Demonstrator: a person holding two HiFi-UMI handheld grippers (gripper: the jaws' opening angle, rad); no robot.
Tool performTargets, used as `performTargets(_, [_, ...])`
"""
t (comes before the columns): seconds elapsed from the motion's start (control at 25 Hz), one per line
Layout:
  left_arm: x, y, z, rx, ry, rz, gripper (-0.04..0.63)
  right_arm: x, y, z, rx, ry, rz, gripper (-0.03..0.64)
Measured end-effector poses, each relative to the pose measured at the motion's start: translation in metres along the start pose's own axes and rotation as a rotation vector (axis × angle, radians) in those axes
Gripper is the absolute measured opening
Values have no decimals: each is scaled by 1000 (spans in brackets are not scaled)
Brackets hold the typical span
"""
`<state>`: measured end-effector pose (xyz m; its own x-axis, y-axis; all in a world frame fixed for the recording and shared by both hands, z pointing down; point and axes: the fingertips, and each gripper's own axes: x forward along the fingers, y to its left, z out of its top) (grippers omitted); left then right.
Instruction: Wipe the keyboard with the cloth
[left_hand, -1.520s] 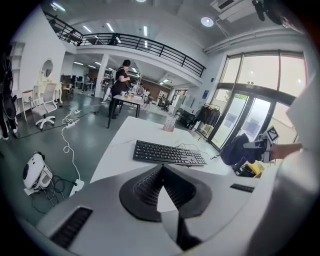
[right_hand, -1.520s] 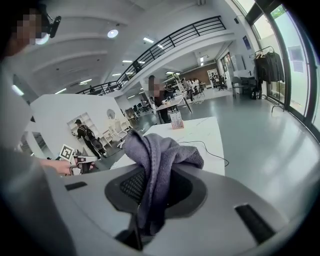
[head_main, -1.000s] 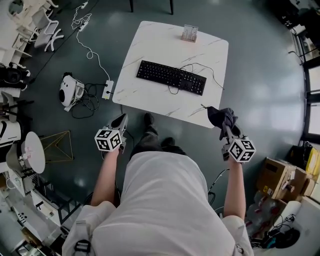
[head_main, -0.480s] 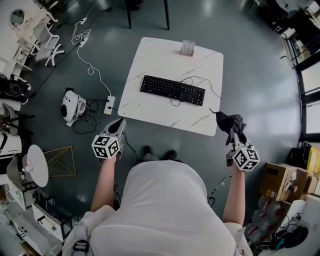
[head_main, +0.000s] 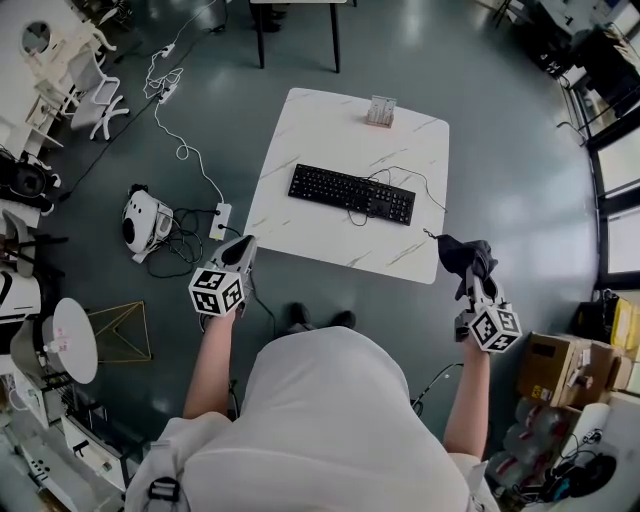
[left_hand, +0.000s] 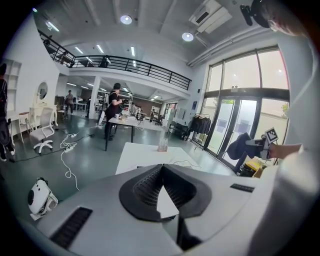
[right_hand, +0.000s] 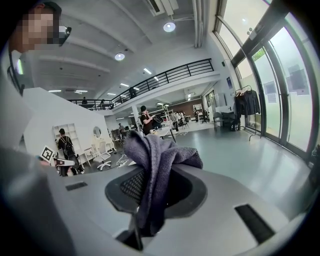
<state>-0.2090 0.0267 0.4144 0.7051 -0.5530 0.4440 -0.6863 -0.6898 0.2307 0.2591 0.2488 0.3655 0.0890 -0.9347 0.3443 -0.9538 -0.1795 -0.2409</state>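
A black keyboard (head_main: 352, 194) with a looped cable lies across the middle of the white marble table (head_main: 300, 225). My right gripper (head_main: 475, 277) hovers off the table's near right corner, shut on a dark grey cloth (head_main: 464, 254). In the right gripper view the cloth (right_hand: 155, 165) bunches up between the jaws and hides the keyboard. My left gripper (head_main: 244, 252) is shut and holds nothing, off the table's near left corner. In the left gripper view its jaws (left_hand: 162, 167) meet at the tip, pointing toward the table (left_hand: 135, 155).
A small box (head_main: 380, 111) stands at the table's far edge. On the floor to the left lie a power strip (head_main: 218, 220) with white cable and a white device (head_main: 143, 220). Cardboard boxes (head_main: 560, 370) sit at the right. People stand at a far table (left_hand: 120, 120).
Both grippers have lifted. The table now sits a little farther from the person in the head view. The cloth stays in the right gripper and the left stays shut.
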Motion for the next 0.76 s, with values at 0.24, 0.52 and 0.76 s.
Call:
performTargets(0.24, [-3,6,-8,-14,11,1,14,1,7,3,8,-8,-6,86])
performTargets(0.52, [-4,10,-12,-26,9,1,14,4,12,2,2,3,-7,86])
performTargets(0.76, [-8,15,-10,-25,2,2,14,4,18,2,1,1,-7,86])
